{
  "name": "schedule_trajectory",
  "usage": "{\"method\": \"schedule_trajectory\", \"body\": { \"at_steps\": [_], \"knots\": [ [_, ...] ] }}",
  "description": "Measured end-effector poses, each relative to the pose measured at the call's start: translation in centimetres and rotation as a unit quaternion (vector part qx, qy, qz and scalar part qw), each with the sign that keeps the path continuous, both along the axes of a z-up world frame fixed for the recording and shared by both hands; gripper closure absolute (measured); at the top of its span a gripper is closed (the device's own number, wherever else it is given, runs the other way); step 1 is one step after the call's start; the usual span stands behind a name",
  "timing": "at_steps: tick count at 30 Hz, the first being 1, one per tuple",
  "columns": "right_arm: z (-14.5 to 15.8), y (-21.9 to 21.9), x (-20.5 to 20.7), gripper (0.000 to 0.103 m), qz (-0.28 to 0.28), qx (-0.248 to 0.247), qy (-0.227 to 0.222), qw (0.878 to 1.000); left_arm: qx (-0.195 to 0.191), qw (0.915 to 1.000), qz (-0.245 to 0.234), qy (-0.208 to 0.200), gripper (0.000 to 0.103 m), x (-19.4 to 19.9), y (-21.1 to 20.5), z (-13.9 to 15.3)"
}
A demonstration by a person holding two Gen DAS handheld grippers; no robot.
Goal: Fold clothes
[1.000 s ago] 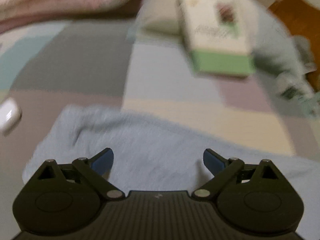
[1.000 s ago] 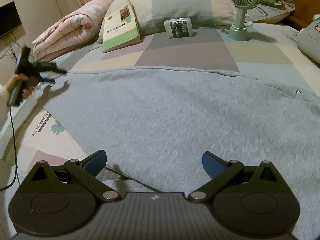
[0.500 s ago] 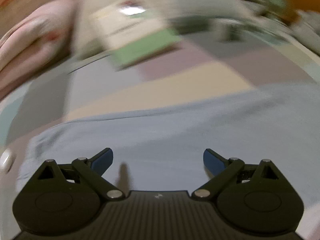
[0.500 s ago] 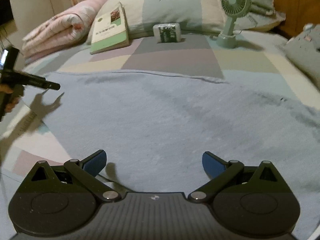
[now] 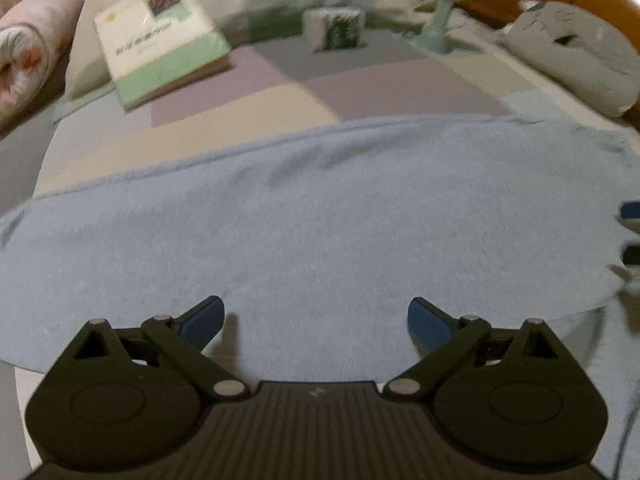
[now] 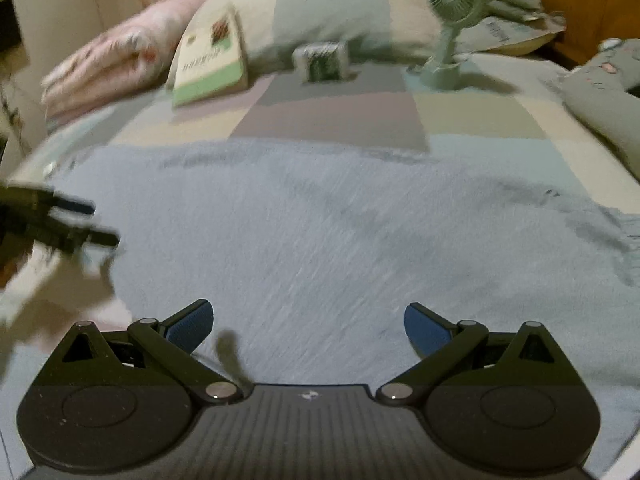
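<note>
A light blue garment lies spread flat over the patchwork bed, filling the middle of both views. My left gripper is open above the garment's near edge, nothing between its blue pads. My right gripper is also open, just above the cloth, and holds nothing. In the right wrist view the left gripper shows blurred at the garment's left edge. The right gripper's tips peek in at the right border of the left wrist view.
At the head of the bed stand a green-and-white book, a small tissue pack, a green desk fan and a long pillow. A pink rolled quilt lies at left, a grey cushion at right.
The left gripper has swung right from the garment's left corner to face across the cloth. The right gripper has dropped and moved forward a little. Both stay open.
</note>
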State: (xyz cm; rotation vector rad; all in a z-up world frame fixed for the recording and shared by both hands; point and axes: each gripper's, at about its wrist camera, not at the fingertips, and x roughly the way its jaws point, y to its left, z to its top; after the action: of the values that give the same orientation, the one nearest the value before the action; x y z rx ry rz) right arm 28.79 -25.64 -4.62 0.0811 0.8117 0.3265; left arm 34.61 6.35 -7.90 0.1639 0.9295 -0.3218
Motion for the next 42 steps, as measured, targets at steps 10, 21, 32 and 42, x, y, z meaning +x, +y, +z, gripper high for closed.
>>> {"method": "schedule_trajectory", "body": {
  "at_steps": [10, 21, 32, 42],
  "knots": [
    [1.0, -4.5, 6.5, 0.0, -0.165, -0.068, 0.03, 0.984, 0.027, 0.9975, 0.013, -0.064, 0.004, -1.0, -5.9, -0.8],
    [-2.8, -5.1, 13.2, 0.0, -0.227, -0.09, 0.056, 0.968, 0.002, 0.999, -0.014, -0.041, 0.004, -0.7, -5.5, -2.5],
    [0.7, -2.7, 12.7, 0.0, -0.16, -0.07, 0.082, 0.981, 0.011, 0.9973, 0.012, -0.072, 0.004, -1.3, -3.2, 0.0],
    [-2.5, 2.6, 15.7, 0.0, -0.123, -0.115, 0.087, 0.982, 0.026, 0.9984, 0.02, -0.046, 0.004, -0.4, -2.4, -1.0]
  ]
}}
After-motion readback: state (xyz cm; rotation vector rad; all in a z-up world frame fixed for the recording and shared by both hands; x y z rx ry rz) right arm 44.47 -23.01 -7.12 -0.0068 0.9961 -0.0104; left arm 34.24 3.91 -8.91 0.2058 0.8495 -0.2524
